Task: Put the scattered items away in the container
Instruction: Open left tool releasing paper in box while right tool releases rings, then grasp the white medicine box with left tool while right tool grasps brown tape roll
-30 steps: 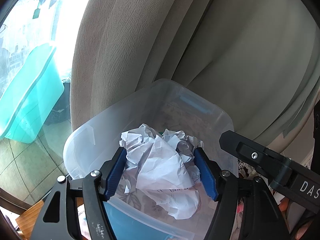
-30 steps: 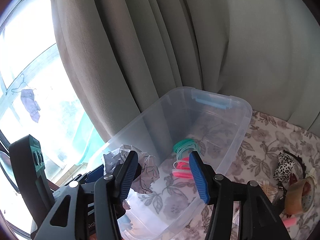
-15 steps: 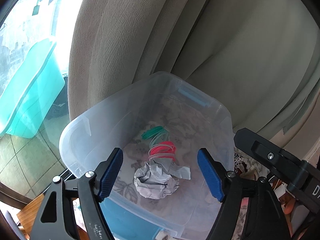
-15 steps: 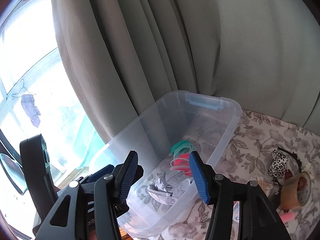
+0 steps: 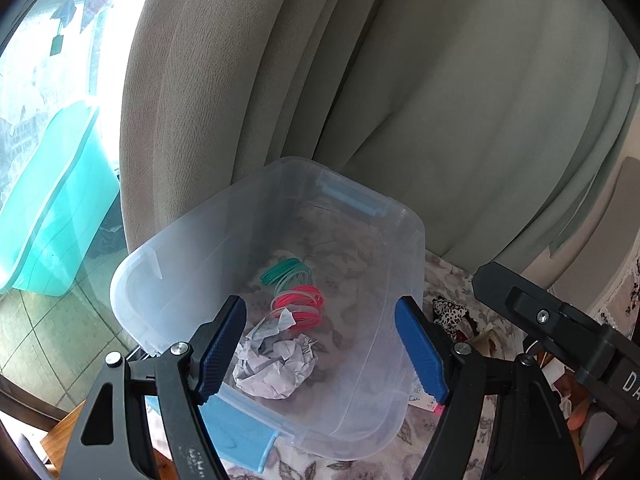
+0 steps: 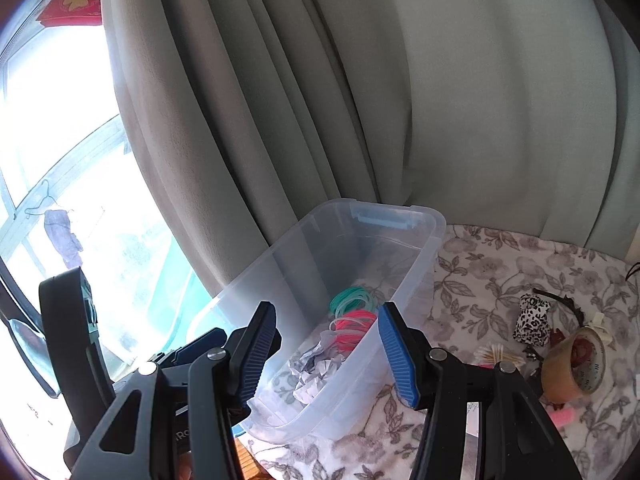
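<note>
A clear plastic storage bin (image 5: 172,264) with blue latch handles at both ends is set upright on a floral-patterned cloth, its far end close against a curtain. Inside it, a crumpled ball of white paper (image 5: 276,364) is seen lying on the floor near the nearer end, and a cluster of pink, green and pale rubber bands (image 5: 296,292) is spread just beyond the paper, touching it. Outside the bin, a leopard-print hair bow (image 6: 530,318), a roll of brown packing tape (image 6: 574,364), a bundle of cotton swabs (image 6: 496,354) and a small pink item (image 6: 562,416) are left scattered on the cloth to its right.
</note>
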Available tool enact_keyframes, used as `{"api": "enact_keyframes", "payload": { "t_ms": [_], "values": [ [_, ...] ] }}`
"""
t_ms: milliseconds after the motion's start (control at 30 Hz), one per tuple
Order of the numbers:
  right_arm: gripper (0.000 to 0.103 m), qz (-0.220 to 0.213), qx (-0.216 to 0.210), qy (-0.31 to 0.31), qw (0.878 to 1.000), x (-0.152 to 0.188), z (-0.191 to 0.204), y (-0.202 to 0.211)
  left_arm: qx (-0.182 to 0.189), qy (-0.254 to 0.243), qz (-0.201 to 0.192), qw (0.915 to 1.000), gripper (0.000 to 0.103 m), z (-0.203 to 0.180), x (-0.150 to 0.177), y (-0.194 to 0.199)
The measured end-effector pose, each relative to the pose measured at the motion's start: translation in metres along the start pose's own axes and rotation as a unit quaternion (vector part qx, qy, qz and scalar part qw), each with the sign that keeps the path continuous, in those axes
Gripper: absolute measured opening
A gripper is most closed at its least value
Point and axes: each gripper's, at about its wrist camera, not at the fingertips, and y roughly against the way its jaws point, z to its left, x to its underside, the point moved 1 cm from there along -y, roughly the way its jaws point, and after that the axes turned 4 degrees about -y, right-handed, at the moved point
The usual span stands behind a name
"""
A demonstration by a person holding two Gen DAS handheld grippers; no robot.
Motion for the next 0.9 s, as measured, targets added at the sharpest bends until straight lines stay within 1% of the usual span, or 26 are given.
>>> {"api": "enact_keyframes", "payload": {
  "t_ms": [67,133,300,433,533,600,667,733,800,867,900],
  "values": [
    [0.058,-0.008,0.001,-0.005,1.0,0.001,-0.003,0.01,0.004,-0.008,-0.005,0.9999,0.078,-0.008,-0.001,0.007],
    [0.058,-0.016,0.002,-0.009,1.0,0.005,-0.007,0.033,0.007,-0.017,-0.01,0.9998,0.078,-0.016,-0.001,0.016],
    [0.058,-0.036,0.007,-0.025,0.999,0.013,-0.015,0.06,0.02,-0.036,-0.022,0.9989,0.078,-0.036,-0.001,0.035],
    [0.058,-0.052,0.01,-0.041,0.998,0.019,-0.027,0.078,0.035,-0.047,-0.025,0.998,0.078,-0.054,0.0,0.044],
    [0.059,-0.064,0.016,-0.05,0.997,0.023,-0.028,0.104,0.047,-0.053,-0.023,0.9972,0.078,-0.066,0.002,0.05],
    [0.059,-0.073,0.019,-0.056,0.996,0.025,-0.036,0.107,0.054,-0.056,-0.021,0.9967,0.078,-0.073,0.004,0.053],
    [0.059,-0.083,0.022,-0.063,0.994,0.026,-0.05,0.099,0.055,-0.062,-0.022,0.9963,0.078,-0.08,0.005,0.058],
    [0.06,-0.09,0.025,-0.071,0.993,0.027,-0.055,0.106,0.053,-0.07,-0.025,0.9958,0.078,-0.088,0.008,0.061],
    [0.06,-0.099,0.028,-0.077,0.992,0.029,-0.051,0.128,0.053,-0.078,-0.031,0.9951,0.078,-0.097,0.011,0.063],
    [0.065,-0.108,0.031,-0.083,0.99,0.032,-0.042,0.156,0.054,-0.085,-0.037,0.9942,0.078,-0.105,0.015,0.064],
    [0.066,-0.112,0.032,-0.088,0.989,0.033,-0.044,0.16,0.054,-0.089,-0.039,0.9938,0.078,-0.109,0.016,0.065]
  ]
}}
